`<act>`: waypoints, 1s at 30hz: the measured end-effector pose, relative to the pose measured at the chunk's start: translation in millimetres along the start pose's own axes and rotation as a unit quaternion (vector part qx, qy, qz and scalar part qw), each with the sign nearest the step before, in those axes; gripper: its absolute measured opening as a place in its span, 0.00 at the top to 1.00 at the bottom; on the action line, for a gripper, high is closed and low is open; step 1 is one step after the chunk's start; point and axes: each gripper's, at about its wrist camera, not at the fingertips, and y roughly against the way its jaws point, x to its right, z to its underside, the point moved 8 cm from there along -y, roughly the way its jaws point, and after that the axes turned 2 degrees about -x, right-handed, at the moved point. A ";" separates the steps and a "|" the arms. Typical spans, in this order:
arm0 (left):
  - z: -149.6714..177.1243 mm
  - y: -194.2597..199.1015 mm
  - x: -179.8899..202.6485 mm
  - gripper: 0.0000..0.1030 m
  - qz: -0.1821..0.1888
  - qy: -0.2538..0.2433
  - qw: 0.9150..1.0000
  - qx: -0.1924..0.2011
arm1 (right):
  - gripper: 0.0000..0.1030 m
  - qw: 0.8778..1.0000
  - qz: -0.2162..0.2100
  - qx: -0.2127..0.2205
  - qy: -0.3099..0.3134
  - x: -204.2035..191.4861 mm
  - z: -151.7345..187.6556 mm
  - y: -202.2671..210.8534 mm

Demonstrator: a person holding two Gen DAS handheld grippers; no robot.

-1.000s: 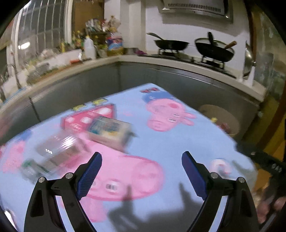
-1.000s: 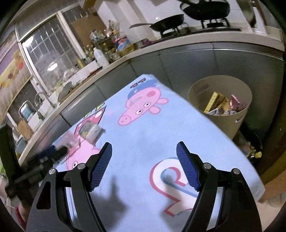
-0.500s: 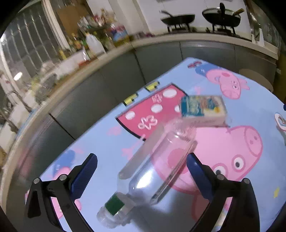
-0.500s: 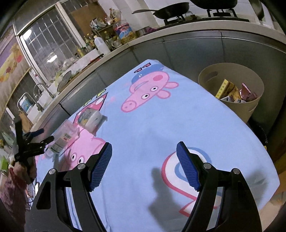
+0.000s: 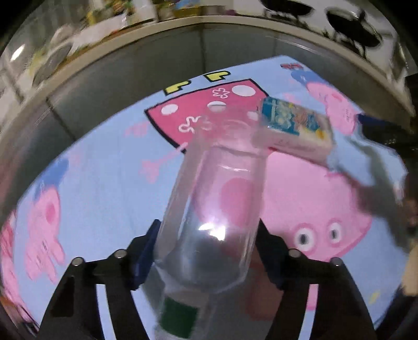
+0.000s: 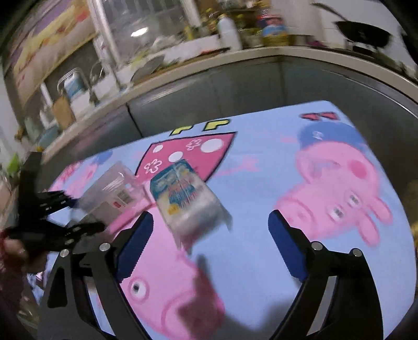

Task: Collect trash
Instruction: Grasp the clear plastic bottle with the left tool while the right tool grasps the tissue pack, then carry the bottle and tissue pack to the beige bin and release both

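Note:
A clear plastic bottle (image 5: 214,217) with a green cap lies on the cartoon-pig cloth, cap end toward the camera. My left gripper (image 5: 209,248) has closed its blue pads on the bottle's lower body. A blue-and-white tissue pack (image 5: 295,130) lies just beyond the bottle's far end. In the right wrist view the same pack (image 6: 185,201) lies just ahead of my right gripper (image 6: 209,235), which is open and empty. The bottle (image 6: 109,193) and the left gripper (image 6: 60,214) show at the left there.
The table cloth (image 6: 261,248) ends at a grey cabinet front under the kitchen counter (image 6: 235,60), which carries bottles, dishes and a wok (image 6: 363,31). A counter with pans (image 5: 347,21) curves behind the table in the left wrist view.
My left gripper moved forward over the bottle and closed on it. My right gripper swung left toward the tissue pack; the bin has left its view.

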 end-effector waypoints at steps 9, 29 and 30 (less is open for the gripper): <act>25.8 17.3 27.7 0.38 0.023 0.107 0.993 0.044 | 0.36 0.992 0.014 -0.071 0.100 -27.3 4.0 -62.2; 61.2 37.6 123.9 0.39 0.029 0.112 0.992 0.051 | 0.39 0.996 0.084 -0.001 -0.031 52.0 143.4 112.3; 60.9 37.6 130.6 0.39 0.029 0.105 0.993 0.051 | 0.38 0.996 0.088 0.000 -0.031 53.5 146.2 114.6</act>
